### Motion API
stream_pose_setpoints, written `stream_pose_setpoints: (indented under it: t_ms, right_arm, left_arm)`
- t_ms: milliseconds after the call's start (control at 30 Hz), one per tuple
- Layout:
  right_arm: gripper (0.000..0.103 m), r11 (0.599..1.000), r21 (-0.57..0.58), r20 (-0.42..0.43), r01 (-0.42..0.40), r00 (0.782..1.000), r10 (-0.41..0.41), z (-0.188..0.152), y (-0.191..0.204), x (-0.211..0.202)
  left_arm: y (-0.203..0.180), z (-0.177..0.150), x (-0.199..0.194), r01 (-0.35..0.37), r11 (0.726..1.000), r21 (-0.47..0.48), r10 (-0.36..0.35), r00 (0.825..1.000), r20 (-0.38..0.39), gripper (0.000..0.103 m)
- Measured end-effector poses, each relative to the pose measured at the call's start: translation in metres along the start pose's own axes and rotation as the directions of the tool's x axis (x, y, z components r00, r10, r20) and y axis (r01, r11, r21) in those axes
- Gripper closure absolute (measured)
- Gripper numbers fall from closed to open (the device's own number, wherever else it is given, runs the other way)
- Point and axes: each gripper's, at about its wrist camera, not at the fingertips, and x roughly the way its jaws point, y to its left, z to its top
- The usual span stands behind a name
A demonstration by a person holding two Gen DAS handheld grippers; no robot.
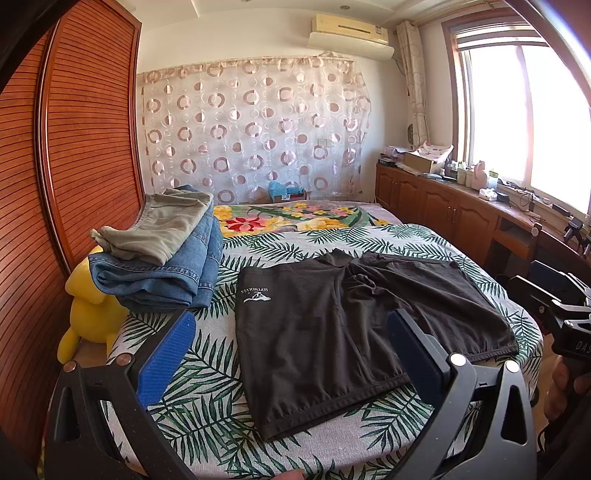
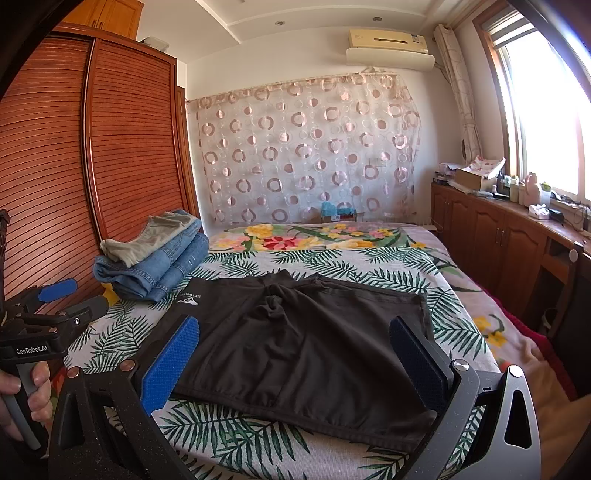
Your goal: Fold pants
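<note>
My left tongs [image 1: 291, 354] were spread wide apart and empty, their blue pads [image 1: 166, 356] hanging above the near edge of the bed [image 1: 207, 417], with the black shorts [image 1: 332, 332] lying between and beyond them. The right tongs [image 2: 295, 360] were equally wide apart and held nothing, poised over the near hem of the same shorts [image 2: 295, 347]. The shorts lay spread out flat on the palm-leaf bedspread [image 2: 369, 266], both legs pointing toward me and the waistband at the far side, the fabric bunched a little at the crotch. A small white logo [image 1: 256, 294] showed on the left leg. To the left of the shorts, close but not touching as far as I could tell, sat a stack of folded clothes: blue jeans [image 1: 166, 273] at the bottom and a khaki garment [image 1: 162, 229] on top. A yellow plush toy [image 1: 90, 310] was tucked beside the bed, below that pile, against the slatted wooden wardrobe [image 1: 74, 147]. A floral blanket [image 1: 288, 216] covered the far end of the bed, in front of a curtain with circle patterns [image 1: 251, 125]. A wooden surface [image 2: 517, 236] ran under the bright window [image 2: 546, 110] at the right, cluttered with boxes and bottles, and an air conditioner [image 1: 351, 31] hung high on the wall. From the right wrist view I could see my left hand [image 2: 26, 387] wrapped around the other handle.
</note>
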Motion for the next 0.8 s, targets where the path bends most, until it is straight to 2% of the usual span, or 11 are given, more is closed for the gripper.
stream_pose_setpoints:
  t_ms: [800]
  right_arm:
    - [0.0,1.0,0.0,0.0,-0.002,1.0,0.002,-0.0008,0.0024,-0.0002]
  left_arm:
    - [0.0011,0.0054,-0.0072,-0.003,1.0,0.0,0.003,1.0,0.008,0.0]
